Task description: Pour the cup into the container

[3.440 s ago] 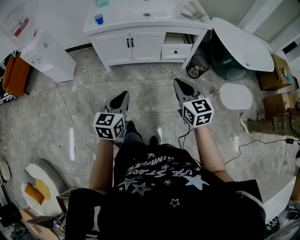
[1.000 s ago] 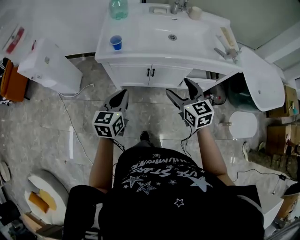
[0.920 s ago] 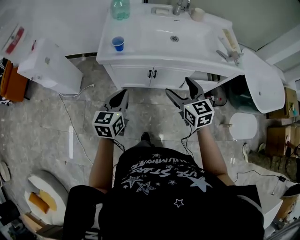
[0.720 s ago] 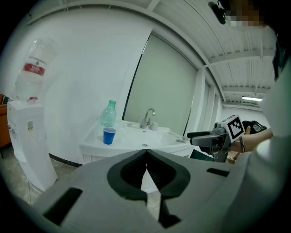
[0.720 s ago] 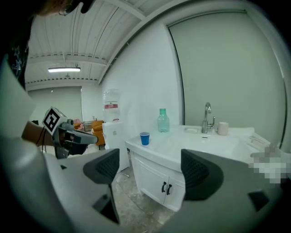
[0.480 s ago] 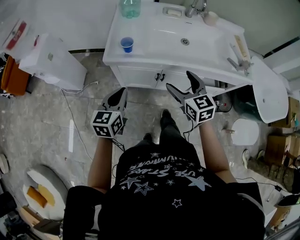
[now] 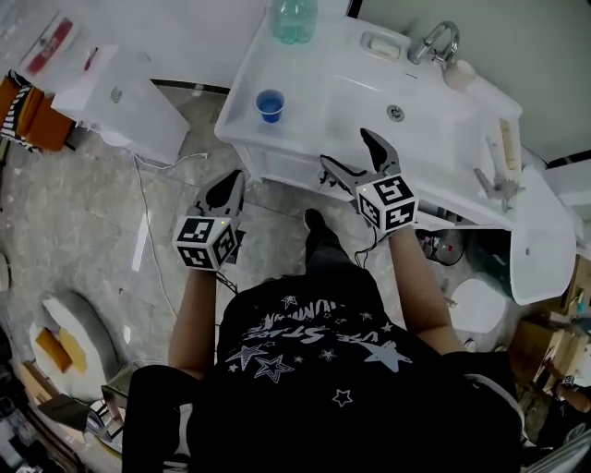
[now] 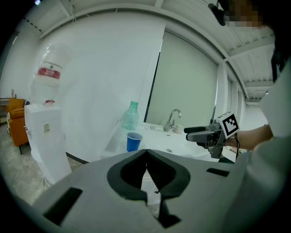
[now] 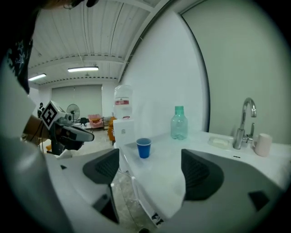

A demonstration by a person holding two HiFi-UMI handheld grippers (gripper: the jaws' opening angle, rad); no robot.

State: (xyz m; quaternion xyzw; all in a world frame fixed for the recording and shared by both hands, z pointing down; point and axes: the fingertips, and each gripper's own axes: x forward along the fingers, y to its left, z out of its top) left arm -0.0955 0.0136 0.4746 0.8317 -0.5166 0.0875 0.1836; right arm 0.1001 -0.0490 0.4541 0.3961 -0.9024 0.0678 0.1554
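**Both grippers carried up to the washstand, cup untouched**

Since the earlier frames the person has stepped forward, so the white worktop [image 7: 319,78] that lay well ahead now sits right in front of both grippers. The right gripper [image 7: 348,151] has come over the worktop's front edge, and its fingers have just been opening: they stand spread wide, released, with nothing held between them. The left gripper [image 7: 231,180] trails lower, over the floor short of the cabinet front, its fingers clenched tip to tip on nothing.

Beyond the front edge, the blue cup [image 7: 270,105] stands upright on the worktop's left part, well apart from both grippers. Further back, at the rear left corner against the wall, stands a green bottle [image 7: 294,18]. To its right a soap dish [image 7: 380,45] lies behind the basin, then the tap [image 7: 441,39]. Left of the washstand is a white water dispenser [image 7: 120,97].
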